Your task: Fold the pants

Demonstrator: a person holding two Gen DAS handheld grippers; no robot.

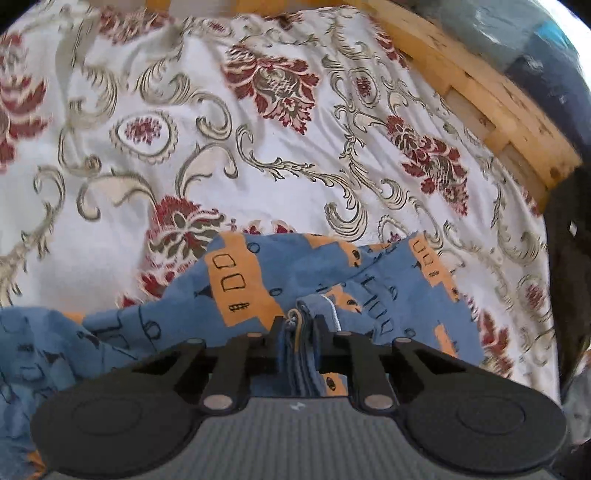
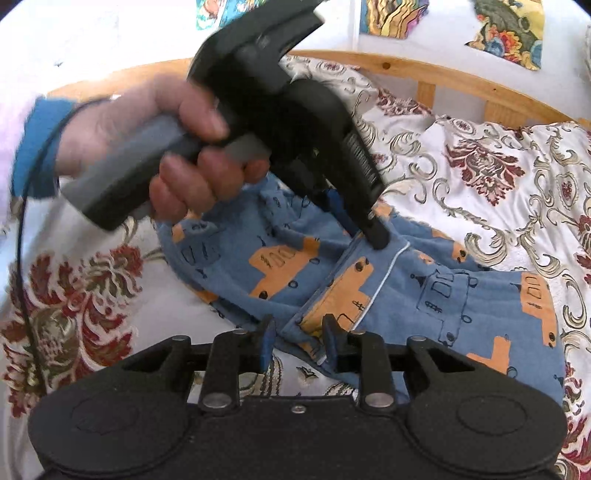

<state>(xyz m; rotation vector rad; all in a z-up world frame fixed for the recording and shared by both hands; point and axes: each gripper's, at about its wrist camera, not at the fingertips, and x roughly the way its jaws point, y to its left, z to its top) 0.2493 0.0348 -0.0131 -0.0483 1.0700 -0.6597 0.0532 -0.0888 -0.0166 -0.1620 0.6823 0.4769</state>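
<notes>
The pants point(image 1: 258, 288) are blue with orange truck prints and lie crumpled on a floral bedspread point(image 1: 221, 147). My left gripper point(image 1: 298, 328) is shut on a bunched fold of the pants. It also shows in the right wrist view point(image 2: 369, 232), held by a hand and pinching the pants point(image 2: 424, 295) near a white-piped edge. My right gripper point(image 2: 298, 332) is open, its fingers either side of the pants' near corner, just above the cloth.
The bed has a wooden frame point(image 1: 498, 110) along the far side, also visible in the right wrist view point(image 2: 443, 77). A floral pillow point(image 2: 480, 155) lies at the head. Colourful pictures point(image 2: 509, 29) hang on the white wall.
</notes>
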